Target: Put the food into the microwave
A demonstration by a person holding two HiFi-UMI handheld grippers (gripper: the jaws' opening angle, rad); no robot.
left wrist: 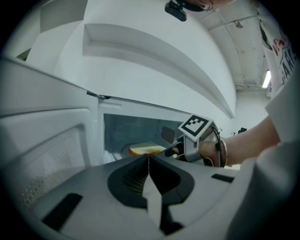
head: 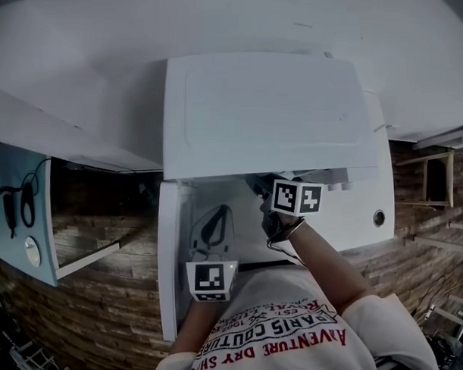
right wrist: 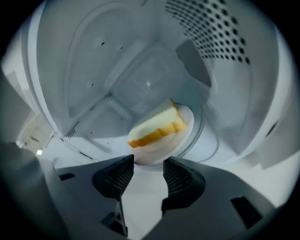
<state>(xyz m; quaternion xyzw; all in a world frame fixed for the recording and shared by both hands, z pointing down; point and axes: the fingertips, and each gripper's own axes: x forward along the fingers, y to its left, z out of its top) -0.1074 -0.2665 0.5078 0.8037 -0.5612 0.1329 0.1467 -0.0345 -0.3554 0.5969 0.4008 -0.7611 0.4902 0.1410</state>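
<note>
A slice of bread with an orange crust point(right wrist: 157, 125) lies on a small white plate point(right wrist: 161, 149) on the glass turntable point(right wrist: 208, 138) inside the white microwave point(head: 267, 111). My right gripper point(right wrist: 148, 165) reaches into the cavity, open, its jaws either side of the plate's near rim without pressing on it. In the left gripper view the bread point(left wrist: 146, 149) shows through the opening, with the right gripper point(left wrist: 174, 150) beside it. My left gripper point(left wrist: 149, 159) is shut on nothing, in front of the opened door point(left wrist: 47, 150). In the head view it sits low by the door point(head: 177, 250).
The microwave door hangs open to the left of the cavity. A vent grille point(right wrist: 211, 33) dots the cavity's inner wall. Wooden planks point(head: 106, 298) lie around the microwave, and a pale blue panel point(head: 21, 226) with hanging items stands at the left.
</note>
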